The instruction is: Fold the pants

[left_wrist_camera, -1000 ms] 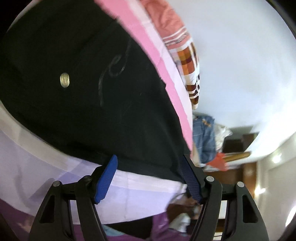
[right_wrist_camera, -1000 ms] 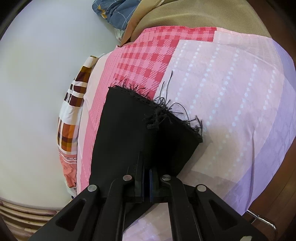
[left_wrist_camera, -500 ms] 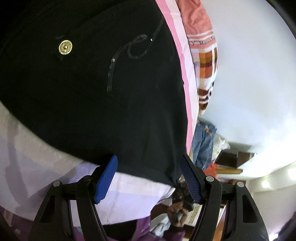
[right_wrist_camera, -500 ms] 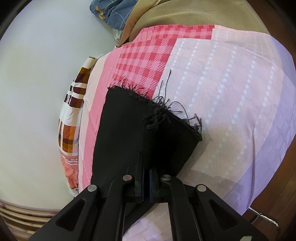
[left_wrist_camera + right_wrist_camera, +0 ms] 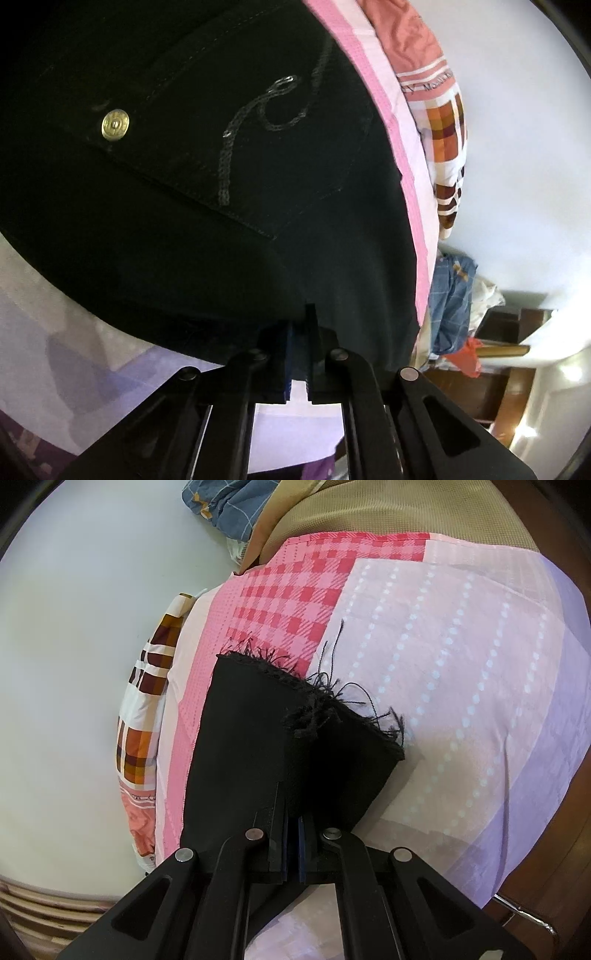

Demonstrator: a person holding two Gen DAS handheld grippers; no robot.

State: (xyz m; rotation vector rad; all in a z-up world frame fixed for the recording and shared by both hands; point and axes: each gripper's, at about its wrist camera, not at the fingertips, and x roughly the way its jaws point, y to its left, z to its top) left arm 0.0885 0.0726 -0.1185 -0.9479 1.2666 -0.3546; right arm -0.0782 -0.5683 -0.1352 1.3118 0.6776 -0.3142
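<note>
Black pants lie spread on a pink and lilac bedsheet. In the left wrist view their top part fills the frame, with a brass button and a stitched back pocket. My left gripper is at the near edge of this part, its jaws closing tight on the cloth, which is pinched between the blue pads. In the right wrist view the leg ends point away, their frayed hem trailing loose threads. My right gripper is shut on the near part of these legs.
A checked orange and white pillow lies along the wall side of the bed. Blue clothes are heaped beyond the tan mattress end. The wooden bed frame runs along the right. A white wall rises on the left.
My left gripper moved in over the edge of the pants and its jaws went from wide open to shut on the cloth. The right gripper and the pants legs stayed still.
</note>
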